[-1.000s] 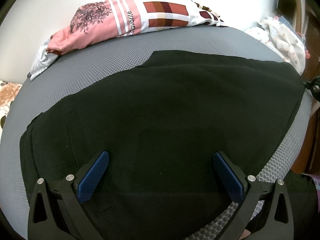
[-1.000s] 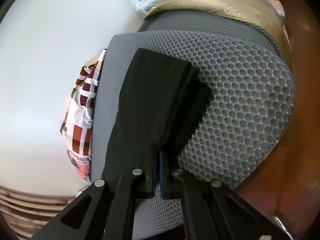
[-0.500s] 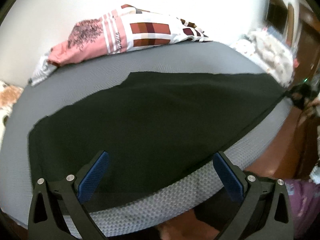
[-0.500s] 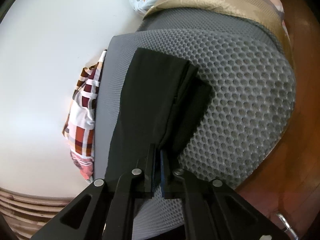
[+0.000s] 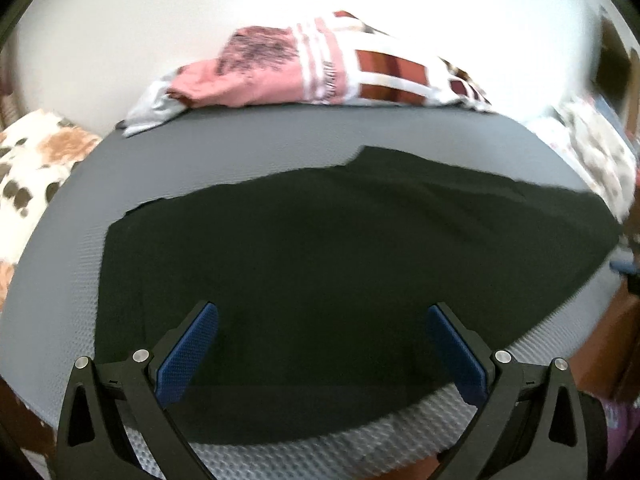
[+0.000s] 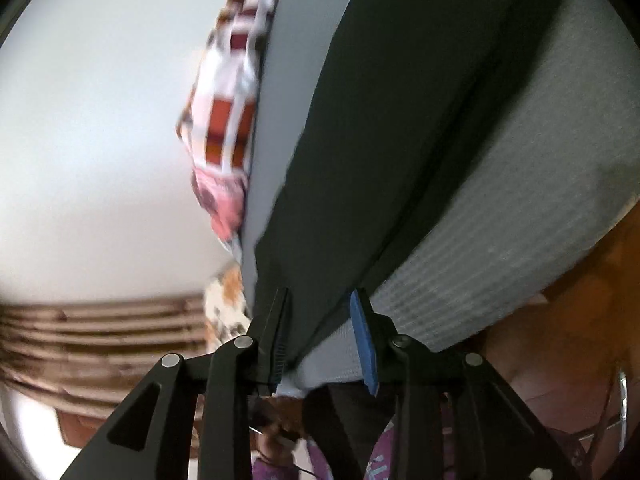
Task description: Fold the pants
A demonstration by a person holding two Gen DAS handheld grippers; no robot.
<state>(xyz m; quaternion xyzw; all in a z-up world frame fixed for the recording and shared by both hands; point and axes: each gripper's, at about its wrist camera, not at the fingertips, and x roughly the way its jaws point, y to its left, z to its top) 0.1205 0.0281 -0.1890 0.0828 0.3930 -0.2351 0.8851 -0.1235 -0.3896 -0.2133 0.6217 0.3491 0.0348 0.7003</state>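
**Pants laid flat, next fold pending**

The pants (image 5: pixel 340 248) lie spread on the grey bed (image 5: pixel 280 140). The left gripper (image 5: pixel 322 354) hangs above them, jaws released wide and empty. The right gripper (image 6: pixel 320 336) has its jaws opening, with the pants' edge between them but unpinched. Next, I judge, each must seize an end to fold over.

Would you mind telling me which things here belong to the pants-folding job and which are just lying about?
Belongs to the job:
- black pants, spread flat on the grey mattress
- left gripper, open above the pants
- right gripper, jaws opening, nothing pinched

Just lying about:
- pink and plaid pillow by the wall
- brown-spotted cloth beside the mattress
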